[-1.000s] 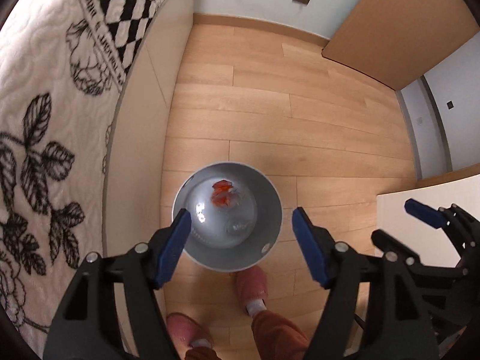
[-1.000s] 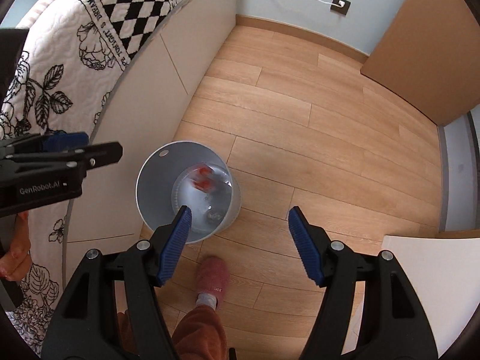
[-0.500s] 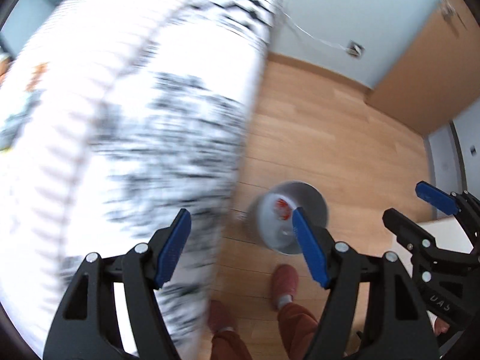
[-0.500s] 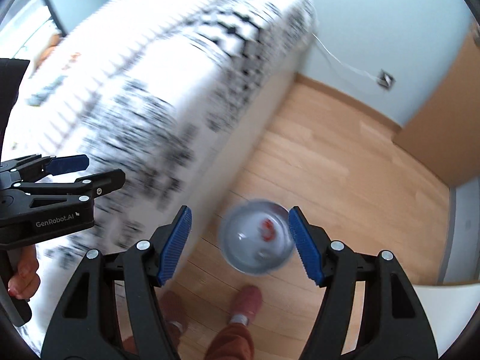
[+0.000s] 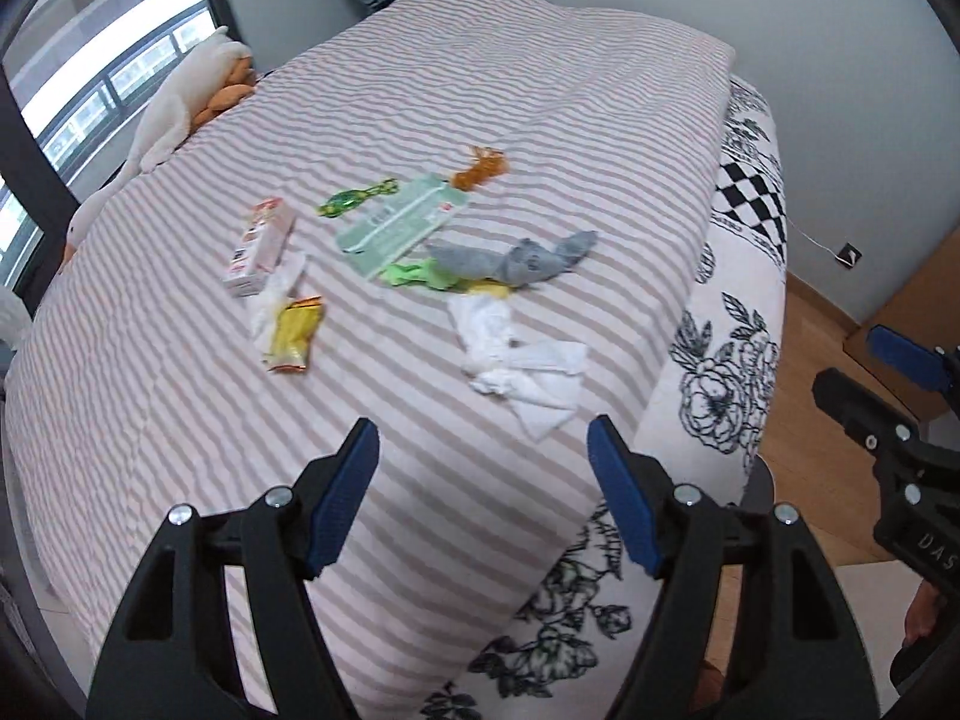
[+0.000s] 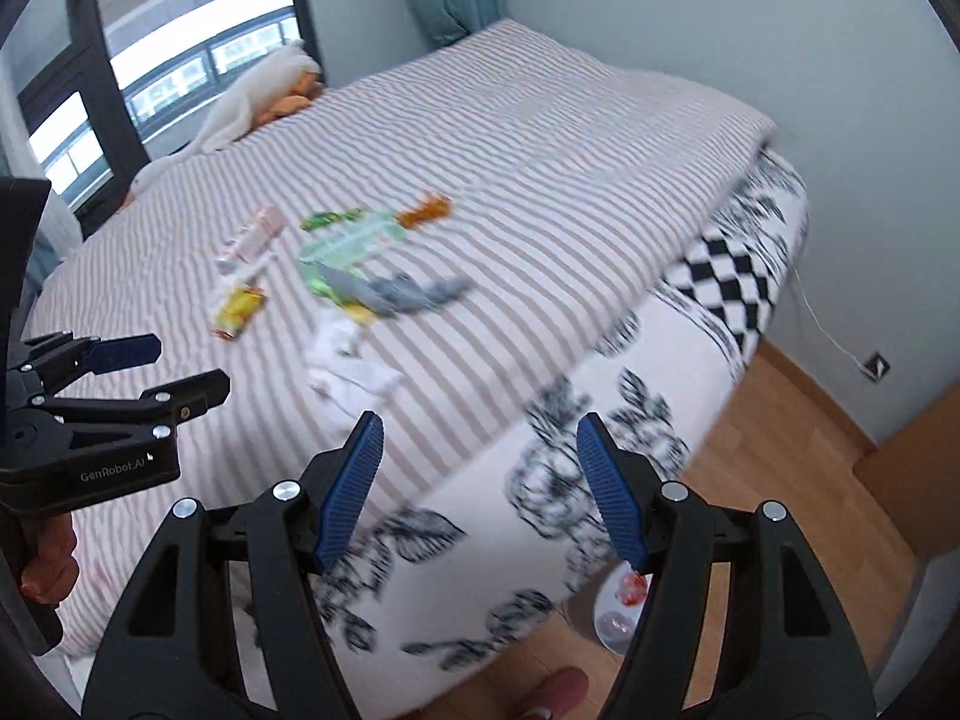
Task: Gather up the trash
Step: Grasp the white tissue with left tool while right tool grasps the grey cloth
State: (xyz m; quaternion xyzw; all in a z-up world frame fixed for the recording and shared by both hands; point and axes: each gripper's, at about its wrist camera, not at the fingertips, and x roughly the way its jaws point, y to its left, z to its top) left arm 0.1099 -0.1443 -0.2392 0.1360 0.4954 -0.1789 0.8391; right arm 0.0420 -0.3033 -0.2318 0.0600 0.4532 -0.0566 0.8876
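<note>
- Trash lies scattered mid-way across the striped bedspread [image 5: 540, 90]: crumpled white tissues [image 5: 522, 360], a yellow snack wrapper [image 5: 294, 333], a pink box [image 5: 261, 246], a pale green packet [image 5: 402, 222], a green candy wrapper [image 5: 357, 201], an orange scrap [image 5: 483, 171] and a grey sock [image 5: 522, 261].
- I cannot read the print on the box or packets; it is too small.
- My left tongs [image 5: 483, 498] hang above the near part of the bed, jaws wide, nothing between them.
- My right tongs [image 6: 480, 489] point at the bed's near edge, jaws wide and empty.
- Readable writing: "GenRobot.AI" on the left tongs in the right view; "DAS" on the right tongs in the left view.
- Edges: the striped cover ends over a floral and checkered quilt [image 5: 732, 360], which drops to the wooden floor [image 6: 780, 450].
- A bin [image 6: 618, 618] with a red scrap inside stands on the floor just beside the bed's corner.
- Open striped cover lies between the tongs and the trash.
</note>
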